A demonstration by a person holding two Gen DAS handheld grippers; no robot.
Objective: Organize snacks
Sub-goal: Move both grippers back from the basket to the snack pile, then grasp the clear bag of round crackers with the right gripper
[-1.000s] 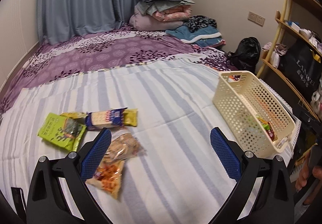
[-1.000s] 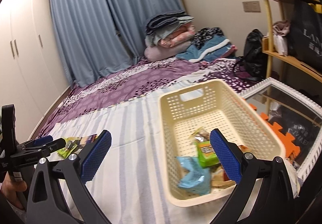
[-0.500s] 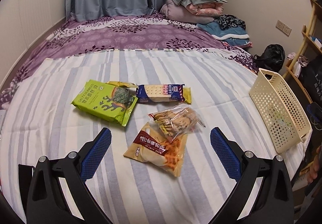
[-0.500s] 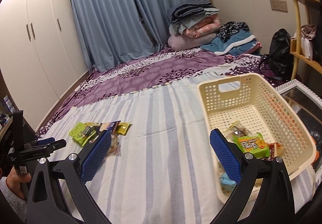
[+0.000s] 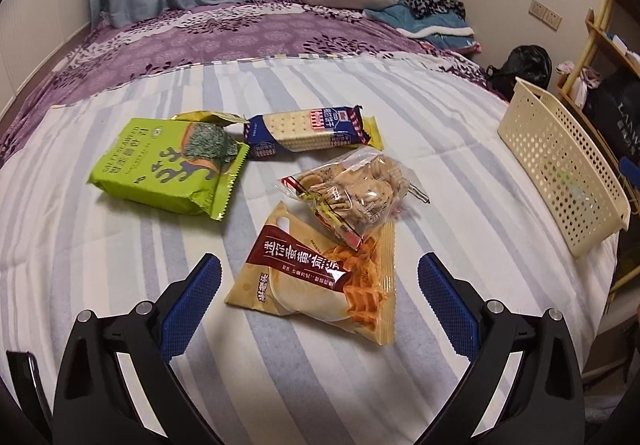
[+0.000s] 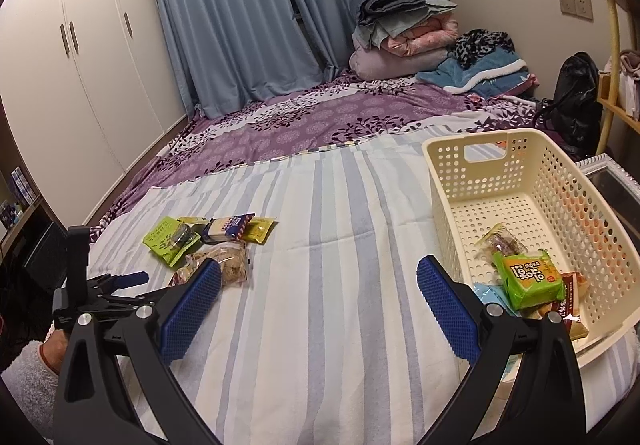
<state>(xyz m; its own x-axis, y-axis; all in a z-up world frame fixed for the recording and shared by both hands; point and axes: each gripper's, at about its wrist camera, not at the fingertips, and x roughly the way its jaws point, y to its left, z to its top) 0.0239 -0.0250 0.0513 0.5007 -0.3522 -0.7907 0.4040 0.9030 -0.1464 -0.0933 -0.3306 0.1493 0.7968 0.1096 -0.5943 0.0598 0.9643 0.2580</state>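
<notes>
Several snacks lie on the striped bed sheet: a tan and orange packet [image 5: 320, 281], a clear bag of biscuits [image 5: 356, 189], a blue cracker pack [image 5: 304, 131] and a green seaweed packet [image 5: 168, 169]. My left gripper [image 5: 320, 301] is open, its jaws either side of the tan packet, just above it. A cream basket [image 6: 532, 213] at the right holds a green packet [image 6: 530, 279] and several other snacks. My right gripper [image 6: 320, 309] is open and empty over the sheet, left of the basket. The left gripper also shows in the right wrist view [image 6: 120, 285].
The basket [image 5: 560, 165] stands at the bed's right edge. Folded quilts [image 6: 404, 33] and a blue blanket [image 6: 480, 73] lie at the bed's far end. A white wardrobe [image 6: 80, 65] stands left, wooden shelves [image 5: 600, 45] and a black bag [image 6: 580, 93] right.
My left gripper swung left from the basket side and came down over the tan packet. My right gripper turned left away from the basket, bringing the loose snacks into view.
</notes>
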